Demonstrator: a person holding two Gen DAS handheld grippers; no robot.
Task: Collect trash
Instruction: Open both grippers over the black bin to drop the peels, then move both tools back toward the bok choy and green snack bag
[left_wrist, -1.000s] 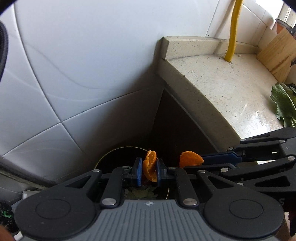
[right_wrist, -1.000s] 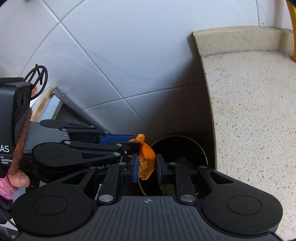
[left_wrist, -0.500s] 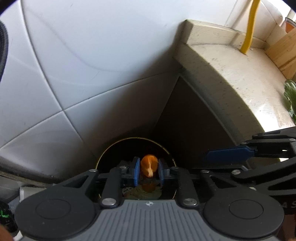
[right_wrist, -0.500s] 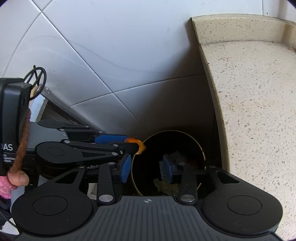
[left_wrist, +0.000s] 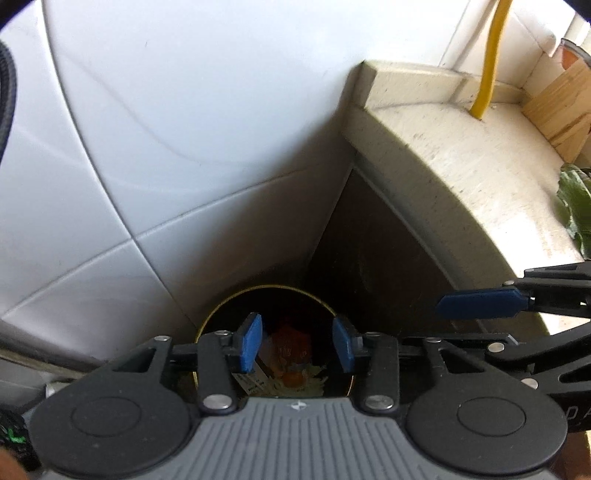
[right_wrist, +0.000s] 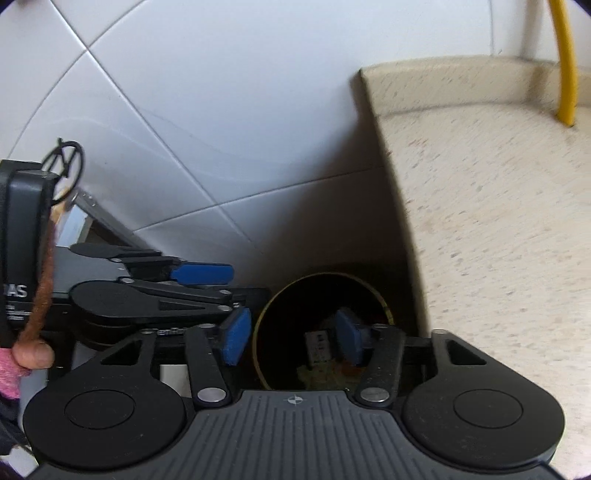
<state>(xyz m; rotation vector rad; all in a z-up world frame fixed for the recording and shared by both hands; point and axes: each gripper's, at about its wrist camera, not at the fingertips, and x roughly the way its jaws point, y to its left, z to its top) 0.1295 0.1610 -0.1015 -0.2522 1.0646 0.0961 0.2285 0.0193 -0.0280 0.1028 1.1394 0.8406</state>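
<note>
A dark round bin with a gold rim (left_wrist: 229, 300) stands on the floor in the corner between the tiled wall and the counter's side. Orange peel (left_wrist: 291, 347) lies inside it on other scraps and a small printed carton (left_wrist: 251, 380). My left gripper (left_wrist: 297, 343) hangs open right over the bin's mouth, nothing between its blue pads. My right gripper (right_wrist: 291, 339) is open too, above the bin rim (right_wrist: 314, 276), and is also empty. Each gripper shows in the other's view: the right gripper (left_wrist: 461, 321) at the right, the left gripper (right_wrist: 221, 288) at the left.
A speckled beige counter (left_wrist: 461, 177) rises right of the bin, with a yellow hose (left_wrist: 491, 55), a wooden board (left_wrist: 557, 107) and a green leaf (left_wrist: 574, 206) on it. White wall tiles (right_wrist: 221, 110) stand behind. A person's fingertip (right_wrist: 33, 354) holds the left gripper.
Both grippers were shut on orange peel a second ago. The right one opened first, then the left; the peels now lie in the bin below.
</note>
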